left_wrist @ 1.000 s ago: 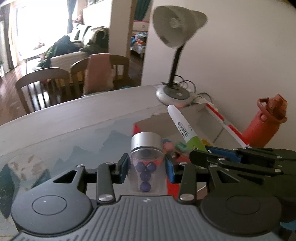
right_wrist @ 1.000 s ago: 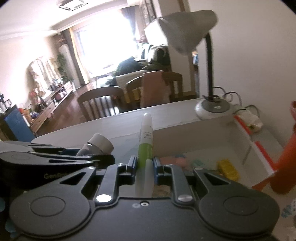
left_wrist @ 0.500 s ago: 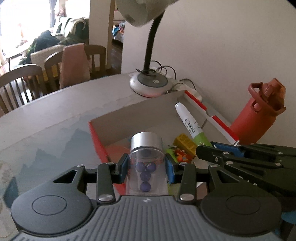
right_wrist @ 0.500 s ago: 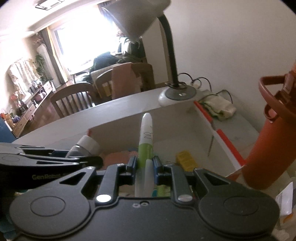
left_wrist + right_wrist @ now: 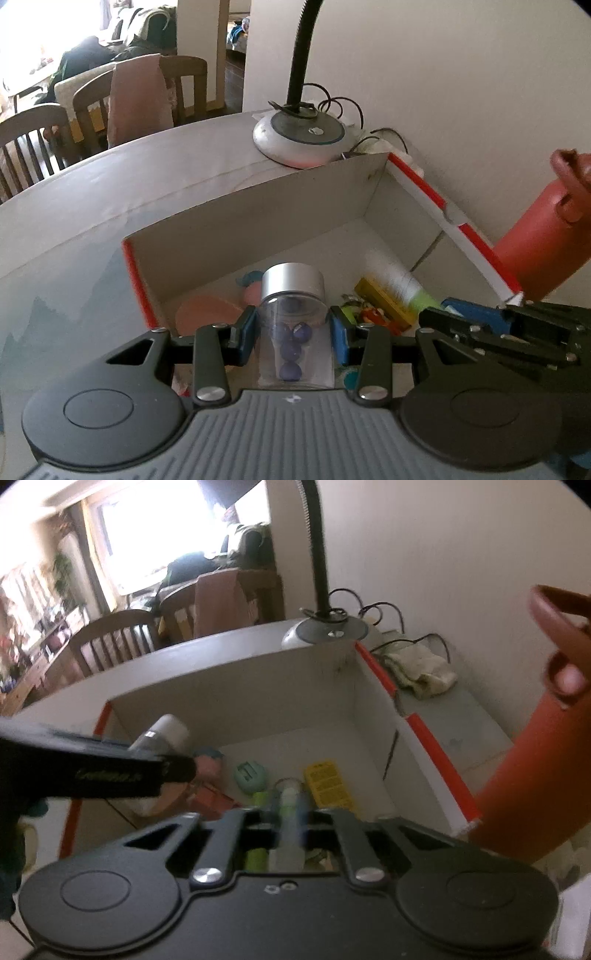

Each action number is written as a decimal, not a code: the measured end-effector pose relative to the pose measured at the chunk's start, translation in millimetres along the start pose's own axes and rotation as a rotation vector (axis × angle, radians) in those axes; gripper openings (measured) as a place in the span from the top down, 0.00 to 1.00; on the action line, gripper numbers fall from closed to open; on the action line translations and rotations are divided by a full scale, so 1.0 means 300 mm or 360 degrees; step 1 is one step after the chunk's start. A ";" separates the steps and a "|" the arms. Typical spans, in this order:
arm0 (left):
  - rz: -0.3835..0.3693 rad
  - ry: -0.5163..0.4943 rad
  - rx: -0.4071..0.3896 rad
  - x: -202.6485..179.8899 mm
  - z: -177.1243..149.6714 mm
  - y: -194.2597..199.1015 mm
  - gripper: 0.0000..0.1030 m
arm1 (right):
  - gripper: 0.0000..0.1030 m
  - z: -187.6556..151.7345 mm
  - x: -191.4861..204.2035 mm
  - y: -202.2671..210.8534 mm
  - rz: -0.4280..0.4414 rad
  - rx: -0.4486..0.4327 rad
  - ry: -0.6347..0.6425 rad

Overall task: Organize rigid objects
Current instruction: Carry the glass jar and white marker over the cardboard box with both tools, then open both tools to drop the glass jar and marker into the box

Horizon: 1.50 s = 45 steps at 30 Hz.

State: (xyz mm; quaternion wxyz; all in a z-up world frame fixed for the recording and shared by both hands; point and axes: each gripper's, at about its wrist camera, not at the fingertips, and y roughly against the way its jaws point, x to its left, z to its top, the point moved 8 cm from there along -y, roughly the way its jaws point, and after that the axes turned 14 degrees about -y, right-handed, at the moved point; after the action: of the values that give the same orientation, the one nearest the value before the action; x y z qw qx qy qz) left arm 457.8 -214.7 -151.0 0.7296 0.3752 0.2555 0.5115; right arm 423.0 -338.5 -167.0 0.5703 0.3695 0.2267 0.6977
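My left gripper [image 5: 293, 334] is shut on a clear jar [image 5: 293, 325] with a silver lid and purple beads, held above the near left part of an open white cardboard box [image 5: 258, 206] with red edges. My right gripper [image 5: 288, 805] is shut on a green and white marker [image 5: 290, 812], blurred, pointing down into the box [image 5: 240, 679]. The marker also shows in the left wrist view [image 5: 397, 282], beside the right gripper [image 5: 480, 317]. The jar [image 5: 162, 734] and left gripper [image 5: 110, 771] show at the left of the right wrist view.
Inside the box lie a yellow block [image 5: 327, 782], a mint round piece [image 5: 249, 773], pink pieces [image 5: 207, 314] and small bits. A desk lamp base [image 5: 299, 140] stands behind the box. A red water bottle [image 5: 535, 768] stands right of it, with a cloth [image 5: 421, 674] behind.
Both grippers have moved forward and tipped down over the box. The marker now points into the box instead of upward. Both grips are unchanged.
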 end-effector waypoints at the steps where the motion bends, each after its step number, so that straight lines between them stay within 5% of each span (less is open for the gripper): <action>1: 0.0003 -0.0008 0.0006 -0.001 0.007 -0.016 0.61 | 0.96 -0.001 0.002 -0.011 -0.0007 0.0006 0.0017; 8: -0.0033 -0.0029 0.0082 -0.007 0.031 -0.133 0.61 | 0.95 -0.017 -0.005 -0.075 -0.0009 0.0073 0.0040; 26: -0.0150 -0.0032 0.0265 -0.026 0.010 -0.256 0.58 | 0.73 -0.027 -0.018 -0.097 0.0026 0.0115 -0.0036; 31: -0.0112 -0.0035 0.0213 -0.012 0.012 -0.218 0.36 | 0.67 -0.024 -0.017 -0.086 0.0029 0.0106 -0.0048; 45: -0.0063 -0.0062 0.0040 0.016 -0.007 -0.021 0.36 | 0.56 -0.031 0.017 0.013 0.0070 0.0028 -0.0075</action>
State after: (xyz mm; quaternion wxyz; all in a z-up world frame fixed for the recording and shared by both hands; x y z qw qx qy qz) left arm 461.3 -210.8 -157.2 0.7397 0.3890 0.2549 0.4863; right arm 412.9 -333.6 -168.8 0.5568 0.3958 0.2112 0.6991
